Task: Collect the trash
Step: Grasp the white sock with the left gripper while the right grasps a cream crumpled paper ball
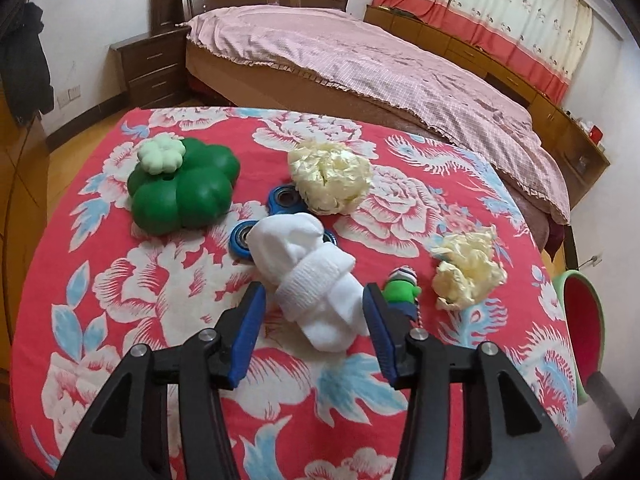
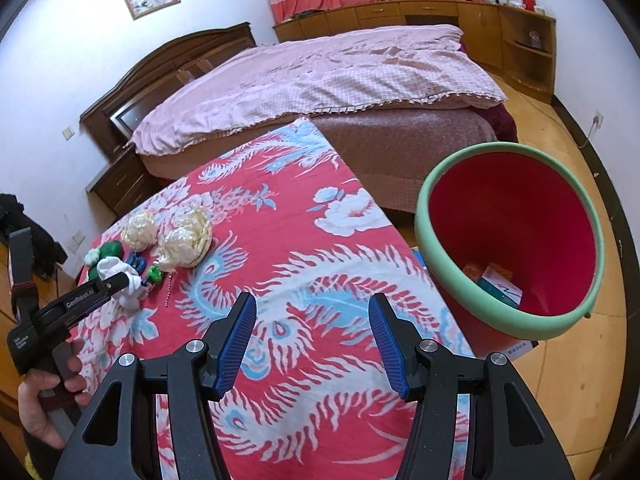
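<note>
1. Reading "GenRobot.AI" in white letters is possible on the side of the left gripper as seen from the right wrist camera; a smaller label lower on its handle is too small to make out.
2. The hand on that handle is cut off by the picture's edge, and the print on the packets lying in the bin cannot be read.
3. A blue spinner is mostly hidden under the rolled white sock, and a small green figure stands partly behind the left gripper's right finger.
4. The left gripper has its jaws partly open, with the lower end of the sock between the blue pads; the pads stand clear of it on both sides and grip nothing.
5. The trash, two crumpled cream paper balls, lies on the red flowered cloth: the near ball sits to the right of the fingers, past the figure, and the far ball lies beyond the sock, next to a green clover-shaped box.
6. The right gripper hangs over bare cloth with its jaws about half open and empty, well apart from both balls, with the bin to its right below the table edge.
</note>
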The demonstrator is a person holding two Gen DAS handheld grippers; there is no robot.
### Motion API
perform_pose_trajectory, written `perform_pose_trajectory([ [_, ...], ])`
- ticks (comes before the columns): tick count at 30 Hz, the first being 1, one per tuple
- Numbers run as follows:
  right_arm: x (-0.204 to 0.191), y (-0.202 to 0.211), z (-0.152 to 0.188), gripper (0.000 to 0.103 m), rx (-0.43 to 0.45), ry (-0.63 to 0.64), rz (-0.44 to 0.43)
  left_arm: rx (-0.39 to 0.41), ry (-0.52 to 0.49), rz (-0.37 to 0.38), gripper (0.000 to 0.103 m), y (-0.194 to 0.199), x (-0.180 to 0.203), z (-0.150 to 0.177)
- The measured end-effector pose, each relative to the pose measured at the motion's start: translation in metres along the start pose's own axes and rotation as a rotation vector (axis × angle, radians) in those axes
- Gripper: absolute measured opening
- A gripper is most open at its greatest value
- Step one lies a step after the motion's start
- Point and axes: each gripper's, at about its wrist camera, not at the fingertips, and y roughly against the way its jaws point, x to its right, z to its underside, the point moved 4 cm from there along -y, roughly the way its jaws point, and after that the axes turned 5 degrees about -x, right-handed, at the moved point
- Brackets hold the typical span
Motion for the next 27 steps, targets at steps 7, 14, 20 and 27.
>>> perform_pose_trajectory([
  [7, -0.021, -0.016, -0.008, 0.06, -0.022, 0.041, -0.002, -0.013, 0.033, 0.044, 0.051, -0.012, -0.007, 0.003],
  [14, -0.045, -0.035, -0.016, 0.06, -0.047, 0.073, -0.007, 0.016, 0.034, 0.109, 0.028, -0.005, -0.011, 0.003],
  [20, -0.076, -0.055, -0.024, 0.06, -0.078, 0.12, -0.047, 0.073, 0.027, 0.1, 0.027, 0.008, -0.014, -0.001],
  [27, -0.106, -0.084, -0.033, 0.06, -0.106, 0.155, -0.062, 0.095, 0.045, 0.086, 0.027, 0.008, -0.023, -0.003],
])
